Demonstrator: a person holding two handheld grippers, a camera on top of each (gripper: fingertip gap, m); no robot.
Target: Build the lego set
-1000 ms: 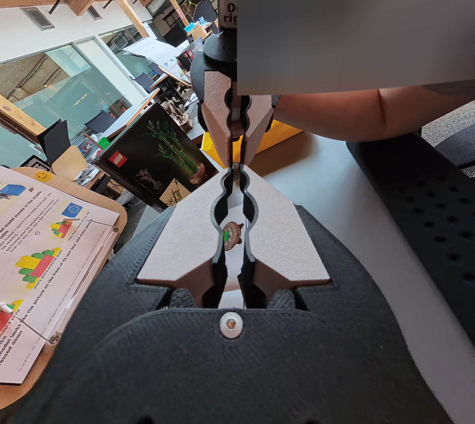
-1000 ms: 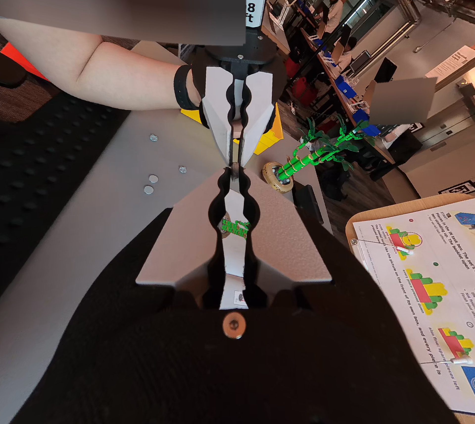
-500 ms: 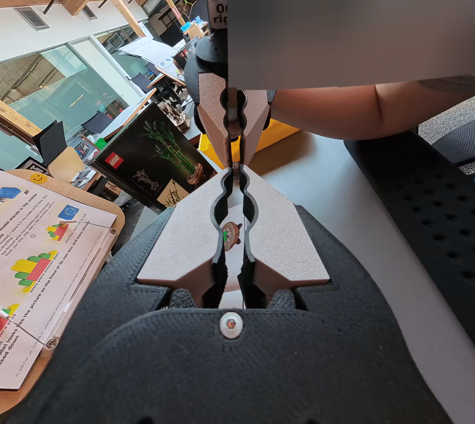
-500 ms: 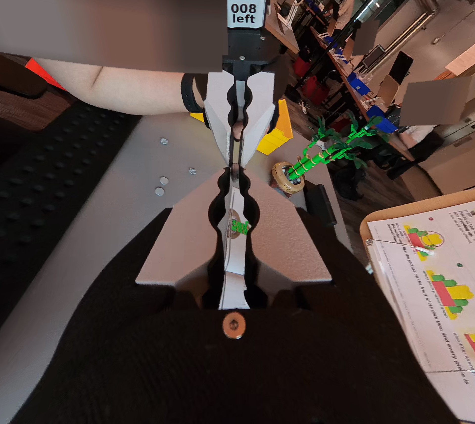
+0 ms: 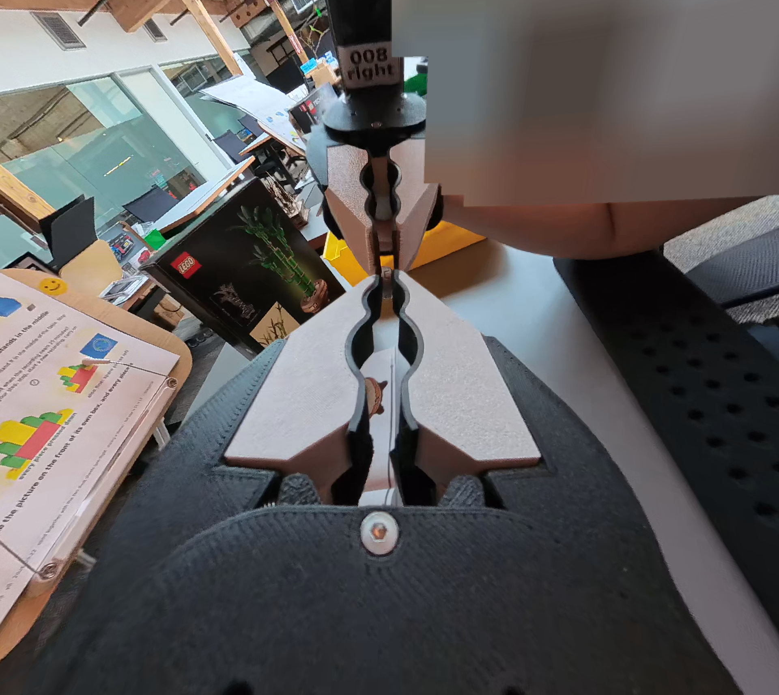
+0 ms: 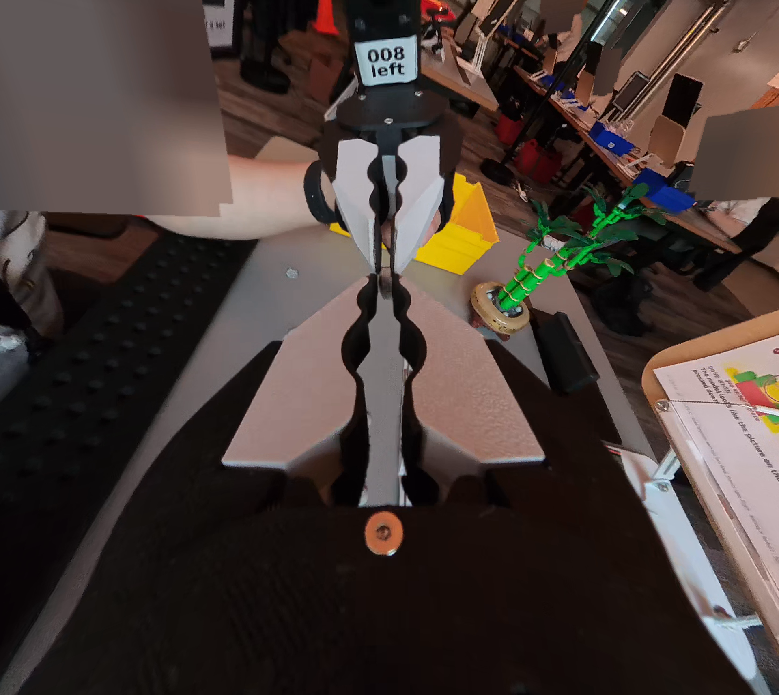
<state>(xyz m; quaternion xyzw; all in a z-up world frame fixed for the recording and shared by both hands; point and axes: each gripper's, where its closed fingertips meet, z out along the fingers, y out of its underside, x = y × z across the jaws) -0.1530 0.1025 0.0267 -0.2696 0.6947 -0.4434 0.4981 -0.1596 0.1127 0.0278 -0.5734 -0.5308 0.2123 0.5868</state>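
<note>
I have the two grippers nose to nose above the grey table (image 6: 269, 295), tips almost meeting. My left gripper (image 5: 385, 287) has its jaws drawn narrow, and a small grey piece (image 5: 386, 274) sits pinched right at the tips; my right gripper (image 6: 382, 287) is closed just as narrow on the same small piece (image 6: 384, 284) from the opposite side. Which of the two bears the load, I cannot tell. From the right wrist view the bamboo model (image 6: 548, 266) stands upright in its round tan pot (image 6: 499, 314) near the table's far right edge, green stalks leaning away toward the right, well apart from the grippers. A yellow bin (image 6: 459, 228) sits at the far edge behind the left gripper (image 6: 385, 274), and a black perforated mat (image 6: 84, 359) runs along the table's left side. From the left wrist view the set's black box (image 5: 248, 266) stands off the table's far left corner, and a printed instruction sheet (image 5: 63, 401) lies on a wooden board (image 5: 126, 312) to the left. A person's forearm (image 5: 548, 224) reaches in behind the right gripper (image 5: 383, 253).
</note>
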